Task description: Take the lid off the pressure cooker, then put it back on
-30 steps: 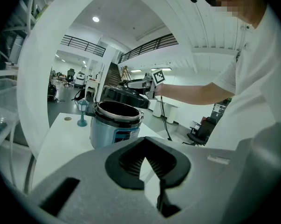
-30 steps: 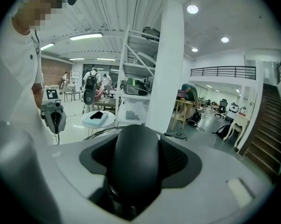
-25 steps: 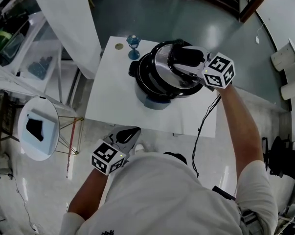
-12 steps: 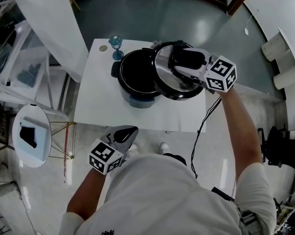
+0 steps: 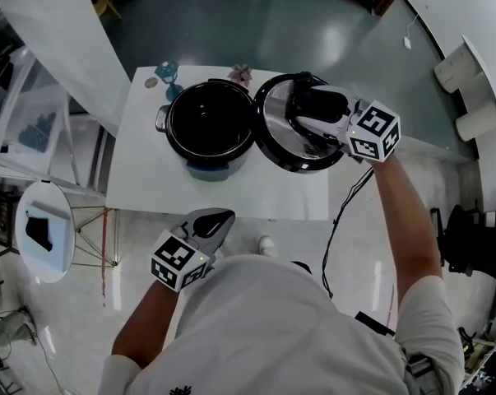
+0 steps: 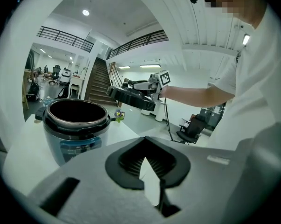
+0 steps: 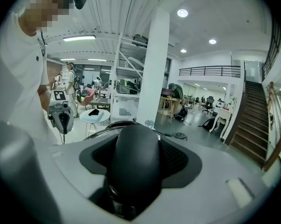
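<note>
The black pressure cooker pot stands uncovered on the white table, its dark inside showing. To its right the steel lid hangs in the air, tilted, over the table's right part. My right gripper is shut on the lid's black handle, which fills its jaws. In the left gripper view the pot stands at the left and the lid floats behind it. My left gripper sits low, in front of the table's near edge, shut on nothing.
A blue goblet, a small disc and a little flower piece stand at the table's far edge. A black cable hangs off the table's right side. A round white side table stands at the left.
The lid has moved right with my right gripper, from over the pot to beside it, baring the pot's inside. My left gripper stays low in front of the table.
</note>
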The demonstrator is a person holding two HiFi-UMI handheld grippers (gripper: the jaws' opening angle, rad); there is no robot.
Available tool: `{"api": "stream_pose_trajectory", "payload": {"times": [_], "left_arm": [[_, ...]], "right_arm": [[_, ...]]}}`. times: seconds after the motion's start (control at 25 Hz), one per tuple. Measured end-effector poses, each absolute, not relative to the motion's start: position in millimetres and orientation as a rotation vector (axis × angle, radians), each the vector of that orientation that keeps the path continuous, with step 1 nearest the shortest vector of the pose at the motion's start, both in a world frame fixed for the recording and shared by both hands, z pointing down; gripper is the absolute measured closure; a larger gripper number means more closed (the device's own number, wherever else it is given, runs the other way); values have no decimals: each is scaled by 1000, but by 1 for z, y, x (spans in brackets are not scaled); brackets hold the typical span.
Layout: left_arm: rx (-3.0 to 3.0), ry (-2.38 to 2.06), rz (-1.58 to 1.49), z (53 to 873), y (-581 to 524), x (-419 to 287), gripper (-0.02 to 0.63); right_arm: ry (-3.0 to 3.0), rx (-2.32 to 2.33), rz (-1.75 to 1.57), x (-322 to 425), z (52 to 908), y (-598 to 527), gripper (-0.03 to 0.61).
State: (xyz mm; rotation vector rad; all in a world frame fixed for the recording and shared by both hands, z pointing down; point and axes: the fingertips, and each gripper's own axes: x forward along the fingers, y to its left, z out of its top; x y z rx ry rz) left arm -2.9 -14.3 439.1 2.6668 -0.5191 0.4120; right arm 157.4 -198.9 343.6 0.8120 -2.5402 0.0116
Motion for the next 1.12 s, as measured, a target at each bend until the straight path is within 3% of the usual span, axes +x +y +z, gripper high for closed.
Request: {"api": "stream_pose_trajectory", "payload": {"times": [0.48, 1.12], "left_arm": [[2673, -565, 432, 434, -4, 57, 607], [2587, -712, 476, 437, 15, 79, 607]], "right_arm": [[-2550, 770, 1, 213, 362, -178, 284], [-2567, 678, 47, 240, 435, -153, 284]]}}
